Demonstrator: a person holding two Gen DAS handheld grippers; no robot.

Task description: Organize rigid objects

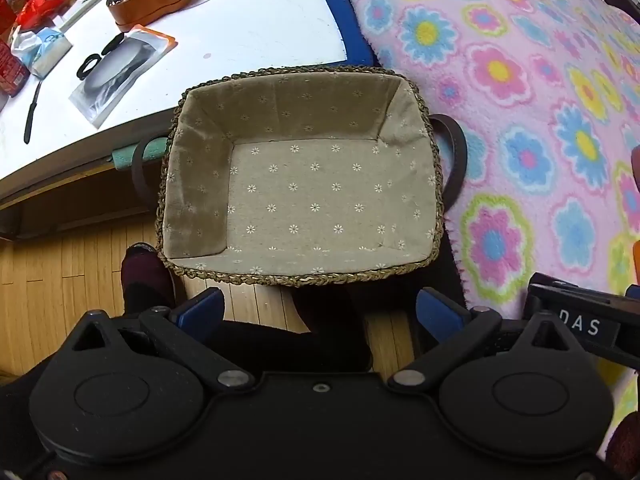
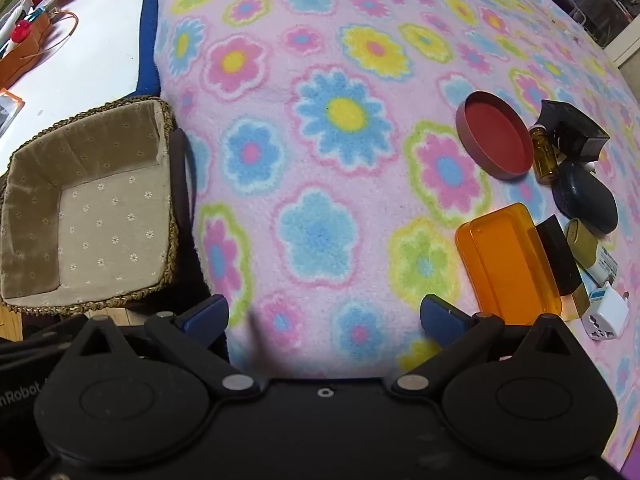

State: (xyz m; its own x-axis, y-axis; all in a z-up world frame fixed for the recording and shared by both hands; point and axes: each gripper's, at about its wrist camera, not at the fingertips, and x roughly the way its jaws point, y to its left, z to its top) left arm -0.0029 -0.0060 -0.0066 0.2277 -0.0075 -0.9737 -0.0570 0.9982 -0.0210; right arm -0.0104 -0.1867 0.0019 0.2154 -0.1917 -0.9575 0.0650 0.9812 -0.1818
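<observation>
Right wrist: orange box (image 2: 508,258) just right of open right hand-held gripper (image 2: 324,316).

The woven, fabric-lined basket (image 2: 86,208) is cut at the right wrist view's left edge, its near corner hidden behind the black gripper body. Among the cluttered items, a black-and-gold box (image 2: 562,264) lies partly hidden under the translucent orange plastic case (image 2: 506,260). In the left wrist view, the dark red slipper (image 1: 146,276) is partly hidden; the "DAS" lettering (image 1: 580,324) sits on a part cut off at the right edge.
</observation>
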